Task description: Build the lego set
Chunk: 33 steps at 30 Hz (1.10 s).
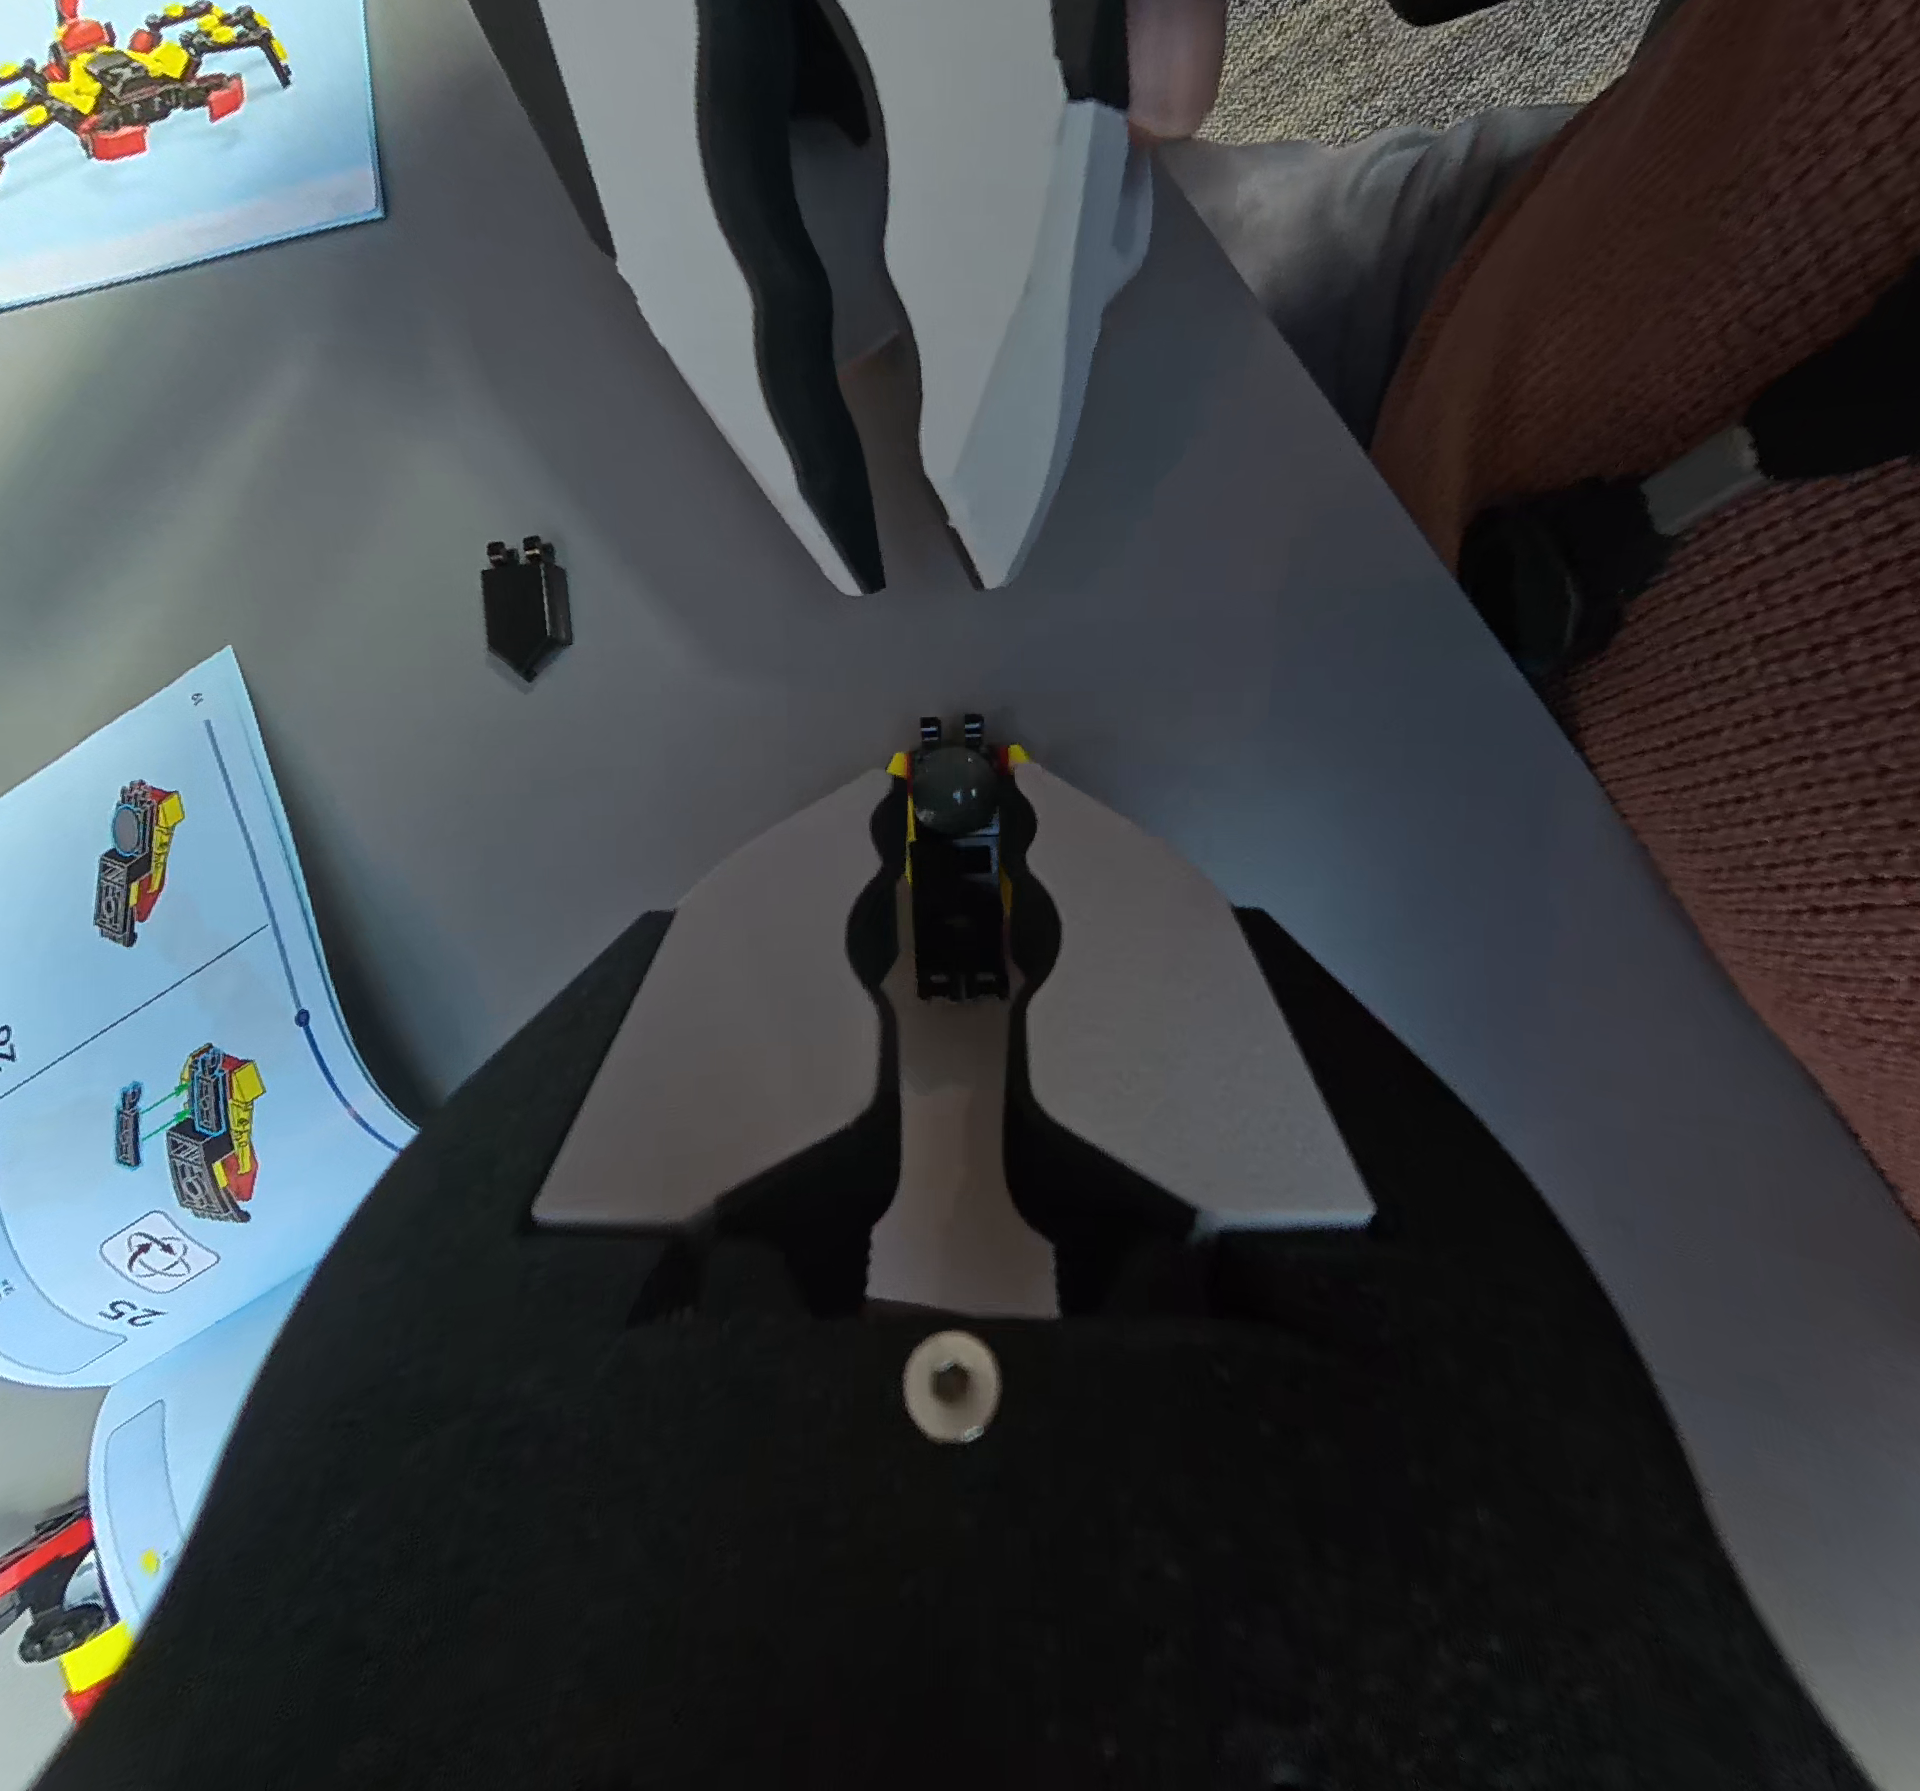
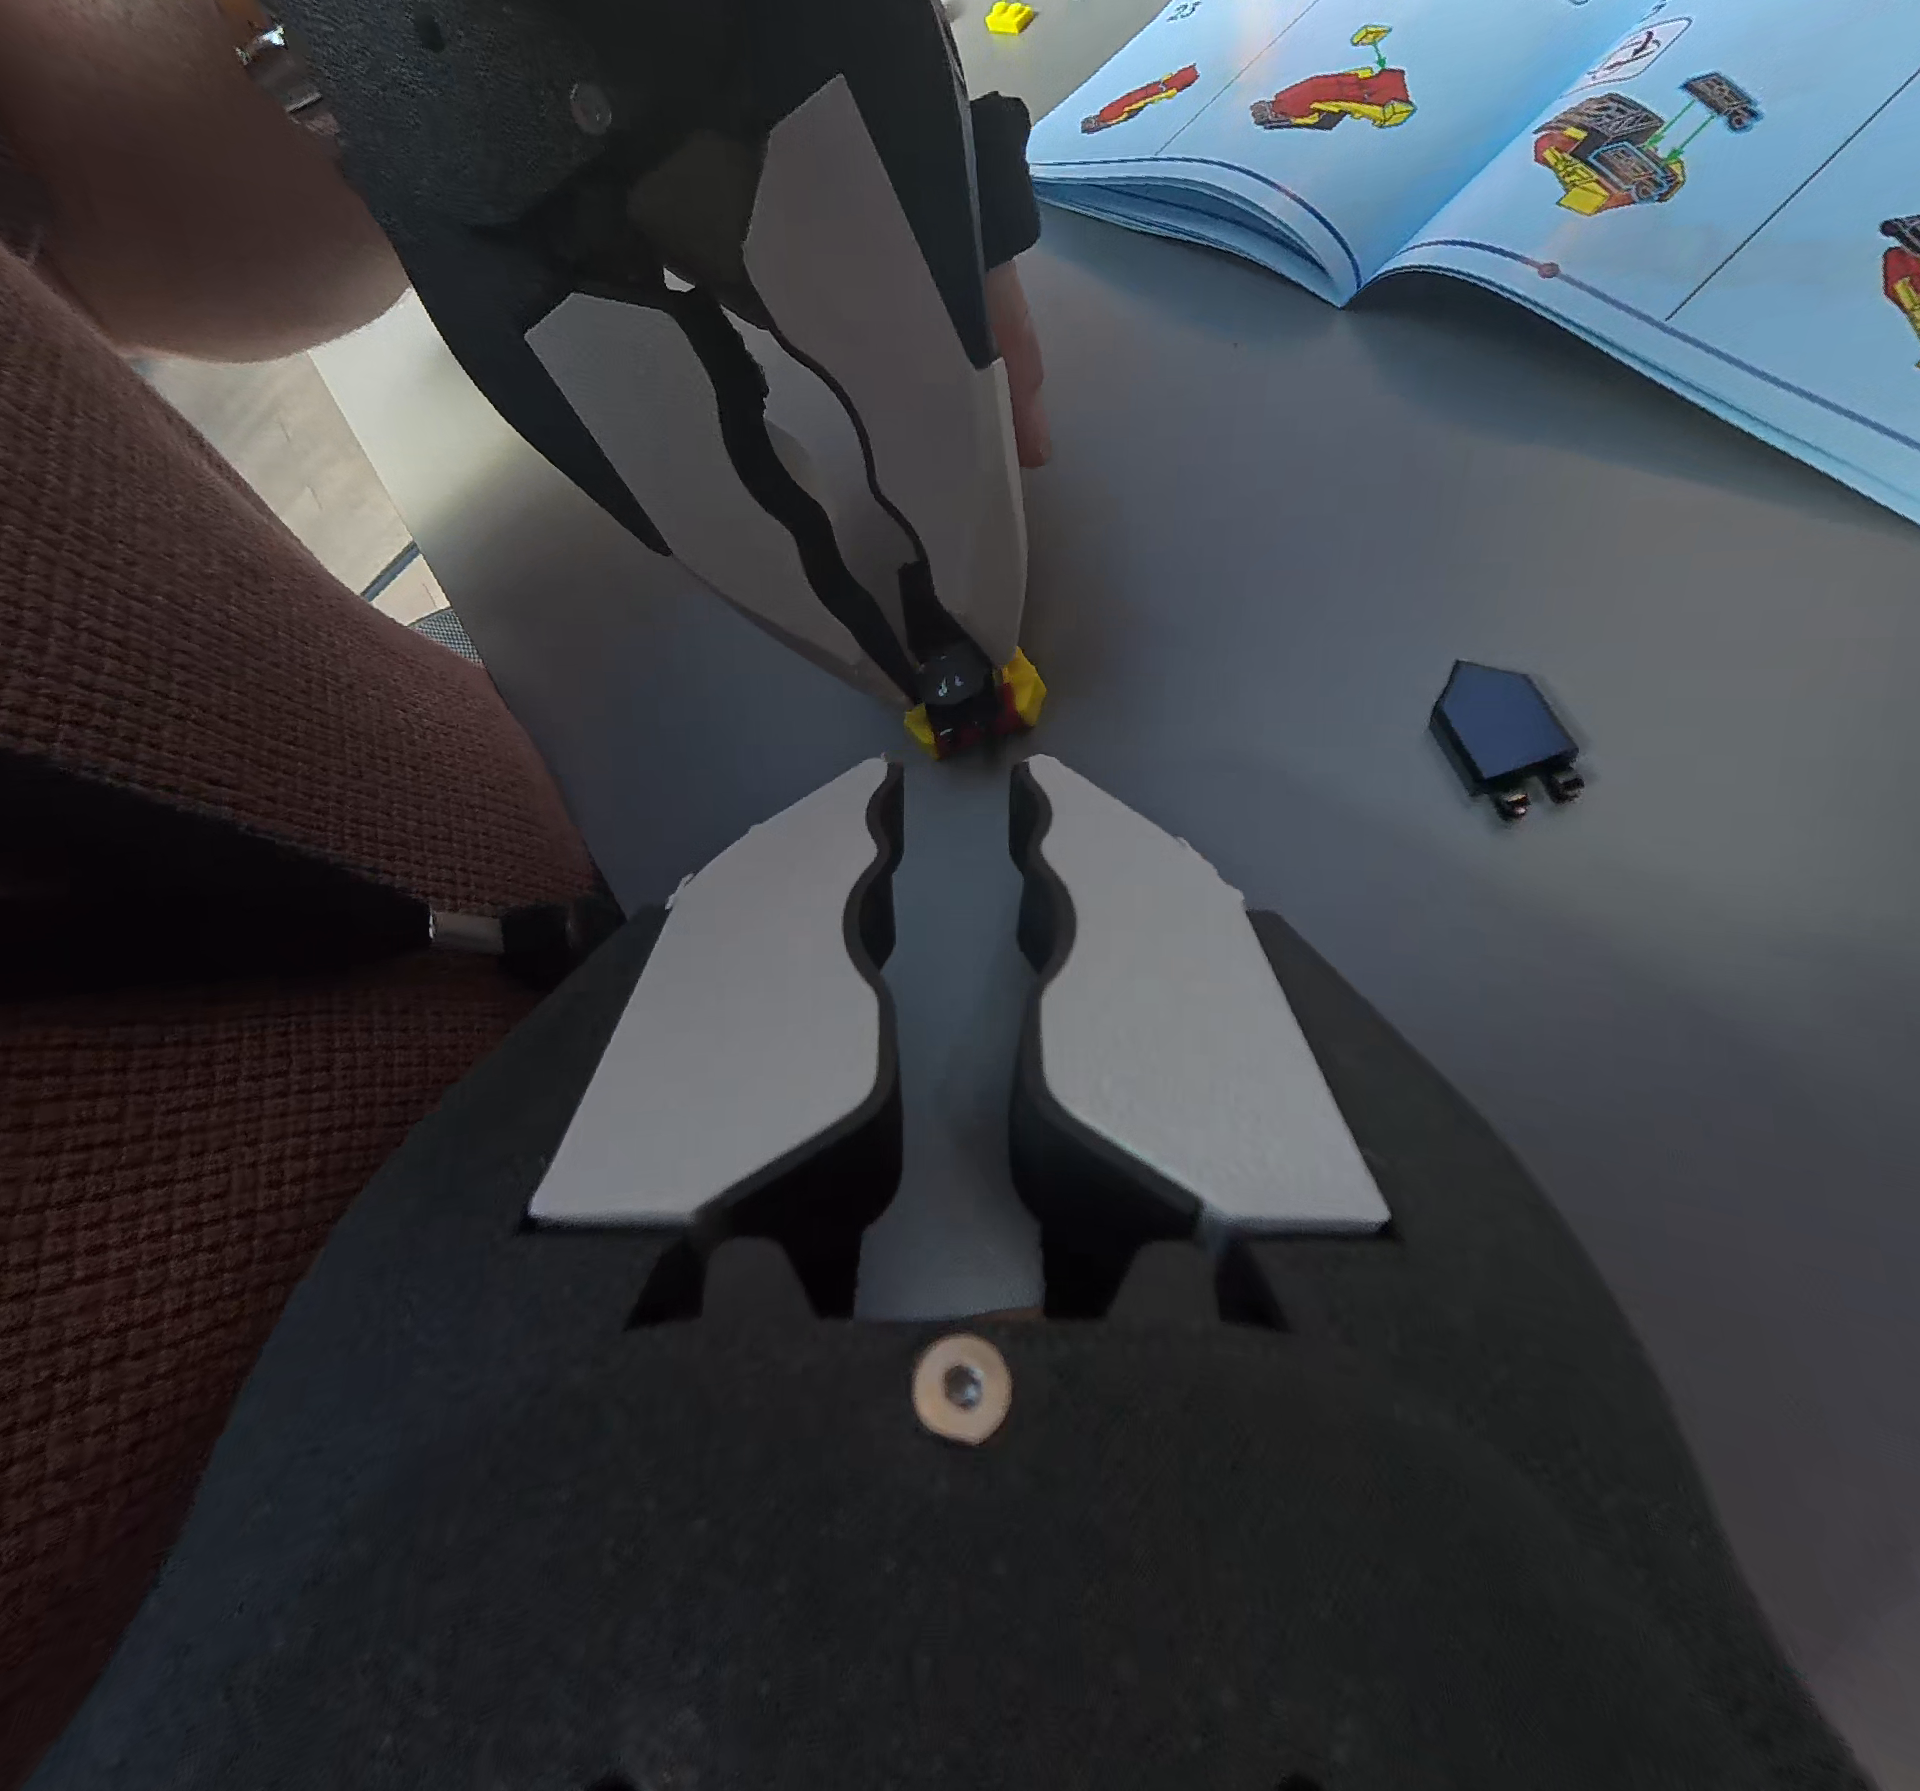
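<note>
Lego sub-assembly (image 1: 956, 858): black, yellow-red sides, grey dome; clamped in left gripper (image 1: 954, 780), rear hidden. Right gripper (image 2: 956, 767) parted, empty.

Left gripper (image 1: 954, 785) jaws clamp a black-yellow-red lego piece (image 1: 956, 868); right gripper (image 1: 925, 588) faces it — black tile (image 1: 526, 611) lies on worktop (image 1: 1195, 681).

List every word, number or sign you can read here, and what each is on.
I don't quote writing, so here is only what bears it.
Booklet cover: a printed word at its top corner, cut off by the frame.
Open booklet: step numbers beside the diagrams.
Held build: pale marks on its black top, too small to read.
Loose black piece: none.
</note>
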Tool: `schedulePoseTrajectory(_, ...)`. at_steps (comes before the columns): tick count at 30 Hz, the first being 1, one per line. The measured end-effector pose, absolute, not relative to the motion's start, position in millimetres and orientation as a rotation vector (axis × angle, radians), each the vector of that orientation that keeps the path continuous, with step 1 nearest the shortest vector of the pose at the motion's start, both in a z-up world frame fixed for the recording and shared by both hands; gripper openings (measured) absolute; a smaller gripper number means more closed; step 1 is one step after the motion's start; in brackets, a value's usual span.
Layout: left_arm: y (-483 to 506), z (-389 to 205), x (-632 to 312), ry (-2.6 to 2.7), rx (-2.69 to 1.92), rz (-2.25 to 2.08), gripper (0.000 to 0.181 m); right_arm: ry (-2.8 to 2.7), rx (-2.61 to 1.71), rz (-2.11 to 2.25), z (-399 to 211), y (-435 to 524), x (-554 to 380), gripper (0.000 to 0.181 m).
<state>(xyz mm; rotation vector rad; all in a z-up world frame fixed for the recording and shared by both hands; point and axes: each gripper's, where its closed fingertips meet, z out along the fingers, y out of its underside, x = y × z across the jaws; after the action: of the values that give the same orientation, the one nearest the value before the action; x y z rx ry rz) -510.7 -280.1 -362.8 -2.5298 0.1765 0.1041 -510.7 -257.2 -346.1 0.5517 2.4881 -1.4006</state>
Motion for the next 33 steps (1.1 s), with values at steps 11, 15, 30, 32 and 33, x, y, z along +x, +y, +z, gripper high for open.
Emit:
schedulePoseTrajectory(11,-276,-346,-515,0.107,-2.409,0.157,0.006,2.66,0.465,-1.435,-346,-266,-516,0.0)
schedulePoseTrajectory(15,-275,-350,-512,0.135,-2.432,0.145,0.0,2.688,0.477,-1.386,-353,-269,-518,0.0)
schedulePoseTrajectory(30,-275,-358,-512,0.115,-2.47,0.139,0.0,2.677,0.472,-1.362,-356,-272,-515,0.0)
schedulePoseTrajectory(32,-275,-358,-512,0.138,-2.483,0.161,0.0,2.69,0.463,-1.352,-357,-273,-514,0.0)
schedulePoseTrajectory(33,-275,-358,-512,0.143,-2.492,0.17,0.0,2.7,0.462,-1.348,-358,-274,-515,0.0)
